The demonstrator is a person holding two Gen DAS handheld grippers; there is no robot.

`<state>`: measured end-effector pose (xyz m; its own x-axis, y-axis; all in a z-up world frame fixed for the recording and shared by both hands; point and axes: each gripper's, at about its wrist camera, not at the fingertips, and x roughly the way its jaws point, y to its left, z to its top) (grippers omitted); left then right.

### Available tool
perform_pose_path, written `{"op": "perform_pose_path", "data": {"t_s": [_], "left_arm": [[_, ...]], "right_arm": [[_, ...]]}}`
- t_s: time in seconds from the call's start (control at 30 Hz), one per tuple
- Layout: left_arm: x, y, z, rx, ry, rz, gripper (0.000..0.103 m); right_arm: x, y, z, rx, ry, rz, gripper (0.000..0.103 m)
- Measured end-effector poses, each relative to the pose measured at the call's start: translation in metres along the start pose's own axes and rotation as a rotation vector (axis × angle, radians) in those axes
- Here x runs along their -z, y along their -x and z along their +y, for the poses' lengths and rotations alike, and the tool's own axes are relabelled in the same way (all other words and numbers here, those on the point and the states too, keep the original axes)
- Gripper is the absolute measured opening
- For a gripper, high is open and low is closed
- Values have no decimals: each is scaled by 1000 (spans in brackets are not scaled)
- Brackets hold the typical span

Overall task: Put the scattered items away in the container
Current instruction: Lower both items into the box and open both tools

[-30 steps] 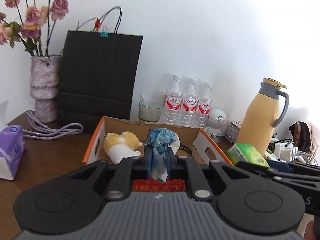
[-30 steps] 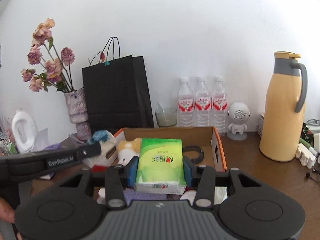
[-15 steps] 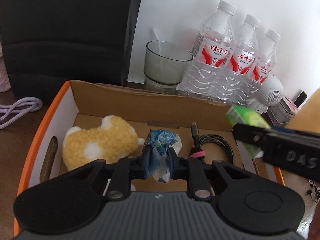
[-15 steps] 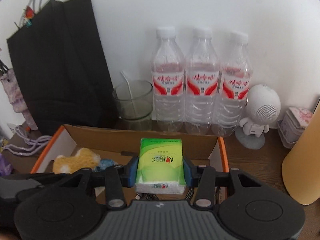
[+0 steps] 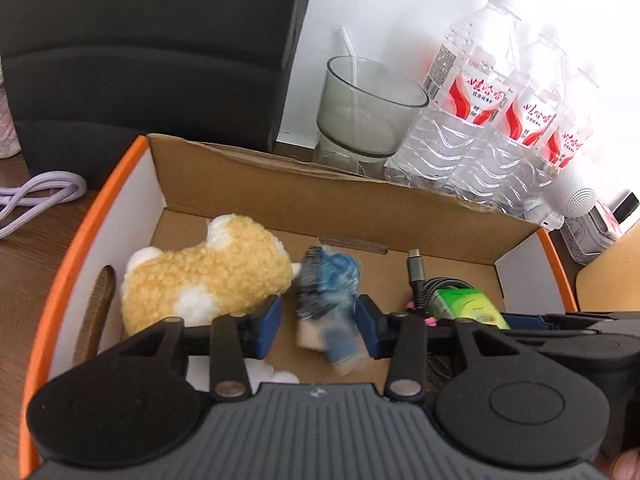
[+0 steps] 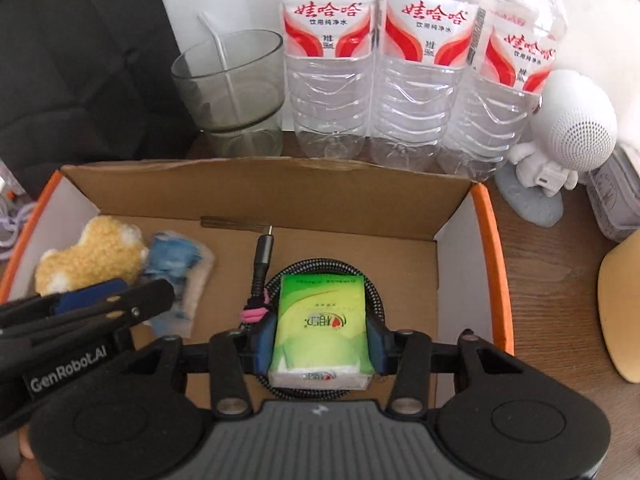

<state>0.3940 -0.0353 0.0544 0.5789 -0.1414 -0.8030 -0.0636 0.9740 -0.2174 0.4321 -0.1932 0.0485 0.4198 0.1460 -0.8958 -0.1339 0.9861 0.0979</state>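
Observation:
An orange-rimmed cardboard box [image 5: 100, 200] holds a yellow-and-white plush toy [image 5: 208, 276] and a coiled braided cable [image 5: 418, 276]. My left gripper [image 5: 318, 320] hangs inside the box, its jaws opening. A blue-and-white packet [image 5: 328, 292] sits blurred between the pads, touched by neither. In the right wrist view the same packet [image 6: 176, 264] lies beside the plush toy [image 6: 92, 256]. My right gripper [image 6: 320, 340] holds a green tissue pack [image 6: 320, 312] low over the cable coil [image 6: 376, 292]; its pads still press on the pack's sides as the jaws start to open.
Behind the box [image 6: 492, 264] stand a glass with a straw [image 6: 232, 92], three water bottles [image 6: 416, 80] and a white astronaut speaker [image 6: 568, 136]. A black paper bag [image 5: 140, 40] and a purple cord [image 5: 36, 196] are at the left, a yellow jug [image 6: 620, 312] at the right.
Both grippers came forward and down into the box. The left jaws spread and let go of the blue-and-white packet. The right gripper lowered the green pack over the cable coil.

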Motion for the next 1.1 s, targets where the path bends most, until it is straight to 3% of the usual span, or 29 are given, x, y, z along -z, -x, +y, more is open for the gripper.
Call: {"op": "perform_pose_path", "data": {"t_s": [0.07, 0.13, 0.2, 0.23, 0.47, 0.67, 0.73, 0.8, 0.97, 1.03, 1.1], "left_arm": [[0, 9, 1, -7, -25, 5, 67], [1, 20, 3, -33, -48, 17, 71], [2, 33, 4, -65, -69, 40, 85], [3, 41, 6, -59, -79, 54, 93], [13, 115, 10, -43, -73, 14, 103], [29, 148, 5, -104, -104, -31, 103], [36, 163, 5, -119, -105, -90, 103], [48, 184, 4, -132, -110, -203, 103], [86, 218, 4, -126, -109, -427, 103], [104, 221, 4, -109, -129, -470, 103], [124, 221, 3, -104, -174, -493, 103]], "right_arm": [[-2, 13, -6, -18, -39, -8, 49], [-4, 29, -9, -27, -54, -17, 51], [-2, 46, -9, -31, -44, -8, 55], [-1, 55, -9, -24, -34, 1, 62], [14, 115, -19, 33, -7, 6, 74], [49, 157, -21, 12, -11, -52, 76], [66, 170, -12, 10, 13, -99, 76], [87, 187, -1, 7, 57, -166, 76], [143, 225, 18, 13, 82, -461, 87], [167, 227, 20, -27, 97, -586, 91], [186, 219, 19, -70, 102, -622, 91]]}}
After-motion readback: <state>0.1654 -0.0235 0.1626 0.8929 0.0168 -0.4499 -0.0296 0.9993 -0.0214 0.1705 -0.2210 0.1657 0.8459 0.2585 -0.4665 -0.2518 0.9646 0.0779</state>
